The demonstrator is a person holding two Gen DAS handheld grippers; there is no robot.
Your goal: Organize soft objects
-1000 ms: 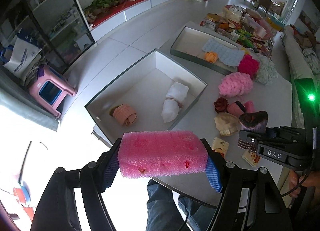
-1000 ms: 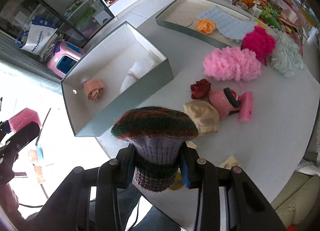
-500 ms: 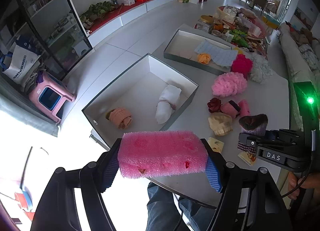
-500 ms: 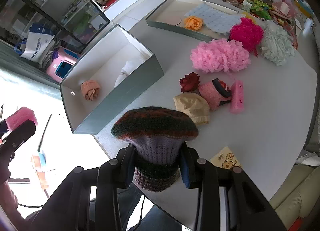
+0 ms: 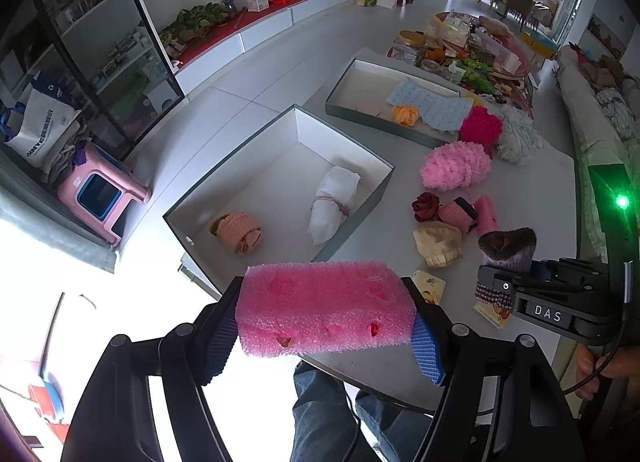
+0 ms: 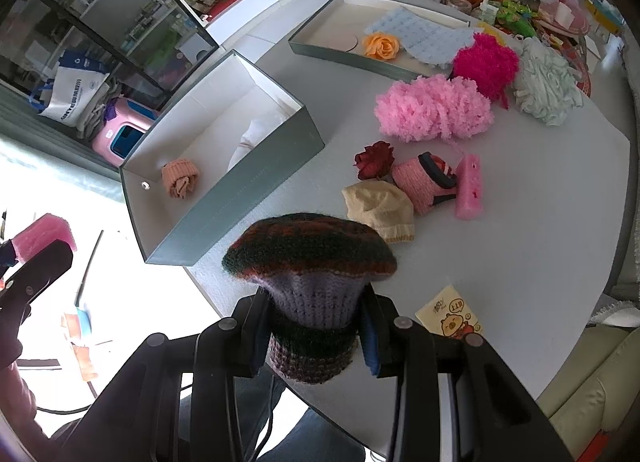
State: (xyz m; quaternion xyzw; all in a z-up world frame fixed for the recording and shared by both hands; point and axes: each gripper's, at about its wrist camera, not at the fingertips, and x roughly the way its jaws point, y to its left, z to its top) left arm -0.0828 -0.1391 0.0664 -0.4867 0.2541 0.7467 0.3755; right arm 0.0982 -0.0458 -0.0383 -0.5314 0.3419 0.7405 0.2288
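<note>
The left gripper [image 5: 324, 336] clamps a pink foam block [image 5: 324, 308] crosswise, its blue pads [image 5: 427, 350] pressing the block's two ends. The block hangs over the near edge of the white table [image 5: 532, 178], in front of the deep box [image 5: 256, 166]. The right gripper [image 6: 312, 336] is closed on a knitted hat [image 6: 310, 262], squeezing its ribbed band while the dark striped crown bulges out above the fingers. In the left view that hat [image 5: 508, 248] sits to the right of the foam, over the table.

Two boxes stand on the table: the deep one and a shallow tray [image 6: 320, 44] farther back. The deep box holds two things, a peach knitted roll [image 5: 240, 232] and a white cloth bundle [image 5: 334, 204] tied round the middle. The tray holds an orange fabric rose [image 6: 380, 44] and a pale blue bubbled sheet [image 6: 420, 36].

Loose on the table lie three fluffy balls, light pink [image 6: 432, 108], magenta [image 6: 486, 64] and pale grey-green [image 6: 546, 80], then a dark red rose [image 6: 374, 158], a cream hat [image 6: 378, 208], a pink knitted piece [image 6: 420, 184] with a dark band, a second small pink foam piece [image 6: 470, 186], and one printed packet [image 6: 450, 314].

From the right view the white bundle is mostly hidden behind the deep box's wall. The clutter at the table's far end is too small to sort. A person's jeans [image 5: 320, 414] show below the table edge.
</note>
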